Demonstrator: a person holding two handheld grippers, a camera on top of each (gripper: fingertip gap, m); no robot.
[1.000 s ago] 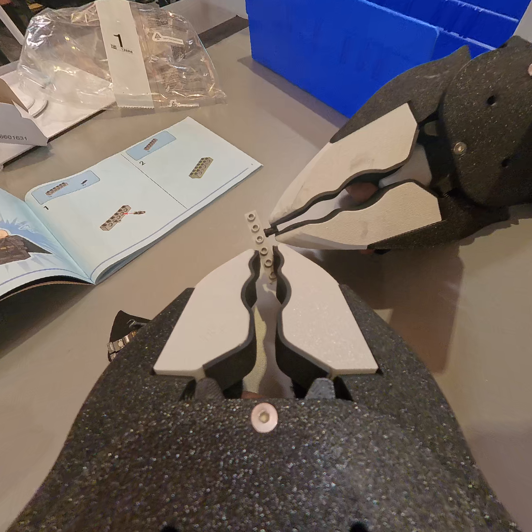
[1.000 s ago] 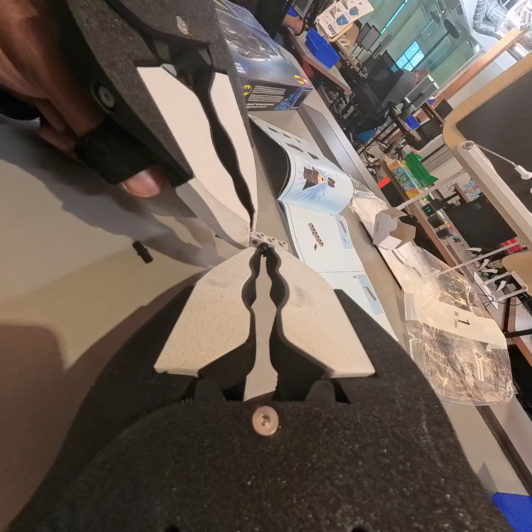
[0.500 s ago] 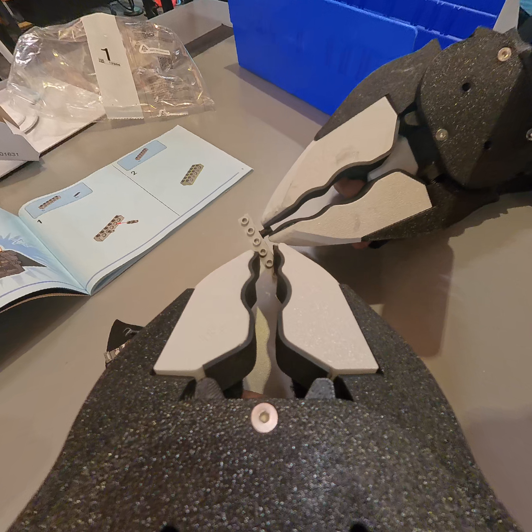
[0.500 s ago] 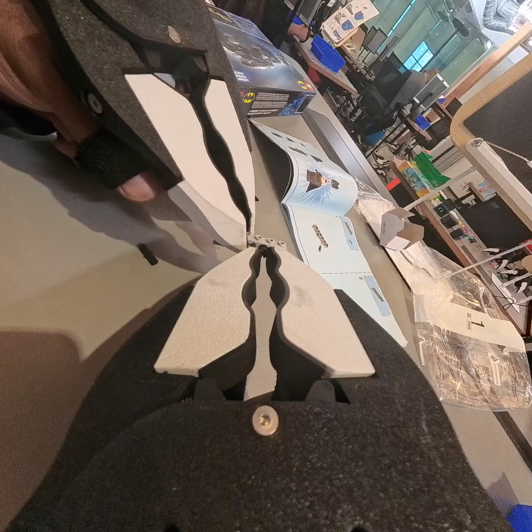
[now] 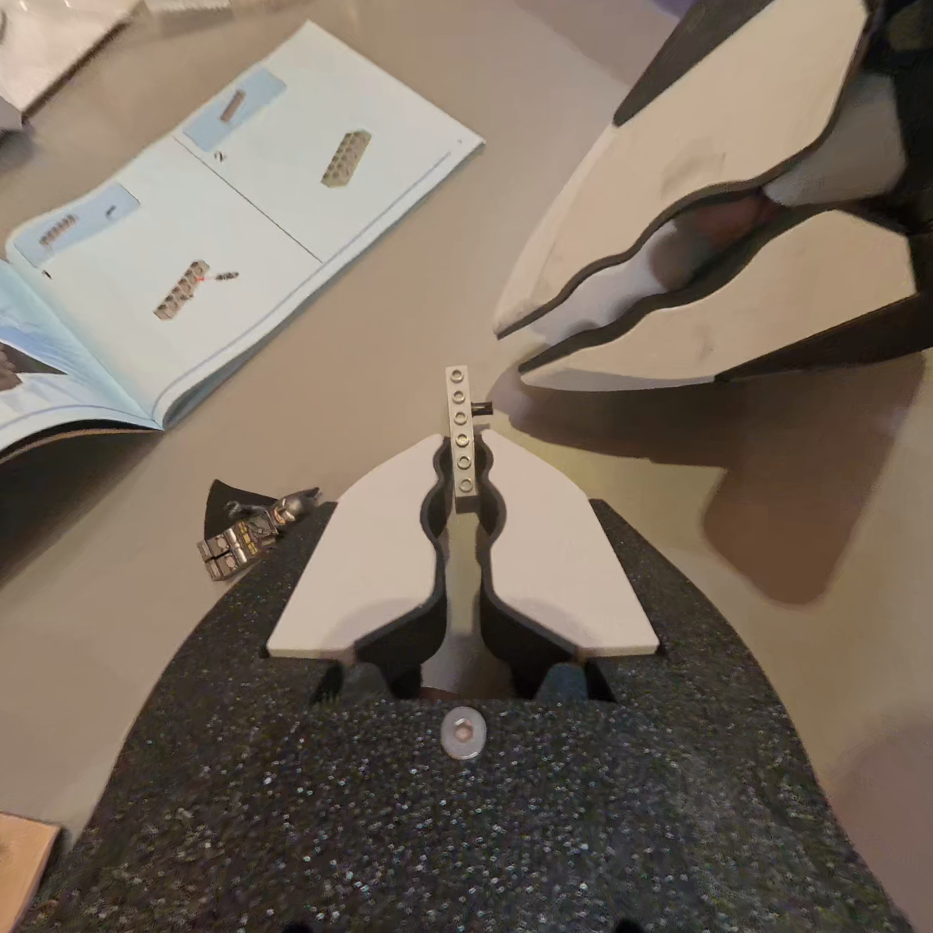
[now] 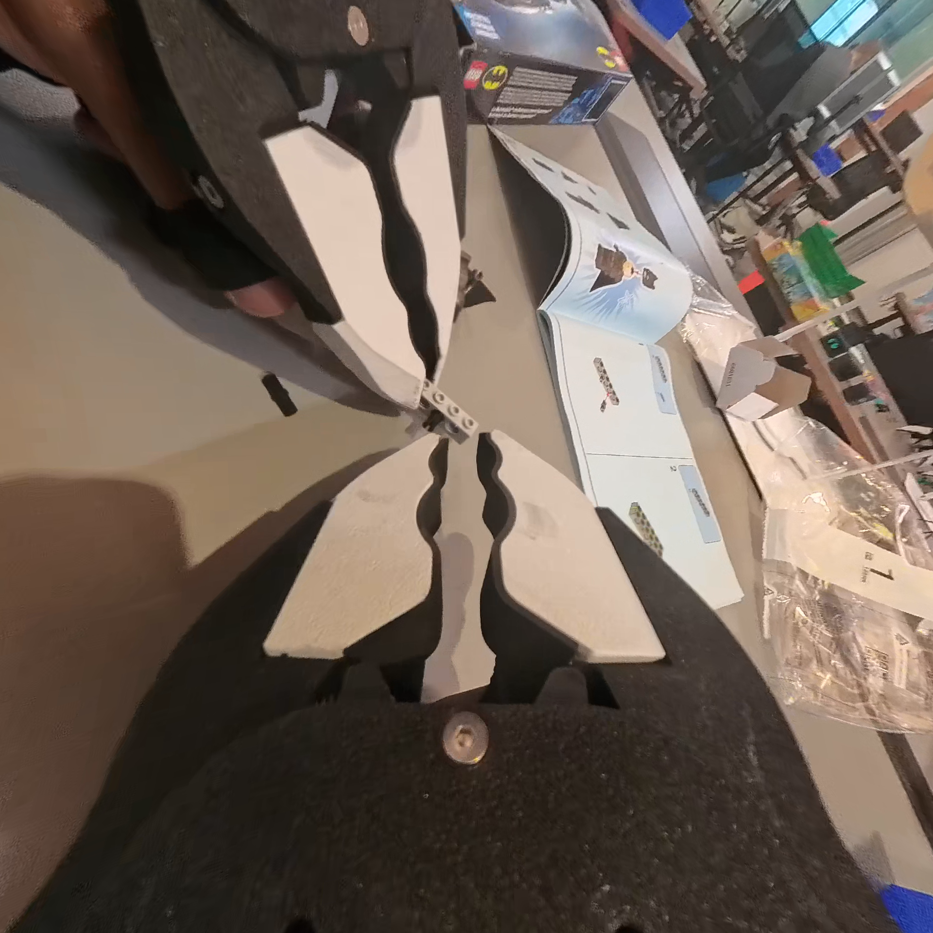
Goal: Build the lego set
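Left tool (image 5: 462, 439) clamped on a grey plastic studded beam (image 5: 460, 404), small black pin (image 5: 482, 407) in its side at 3 o'clock. Probably light, stiff, slippery; best held by the flat sides. Right tool (image 6: 462, 440) parted, empty, beam just beyond at 12 o'clock, above the table (image 5: 353, 328).

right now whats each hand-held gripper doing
left hand-held gripper: closed on the grey studded beam, black pin in its side
right hand-held gripper: open, holding nothing
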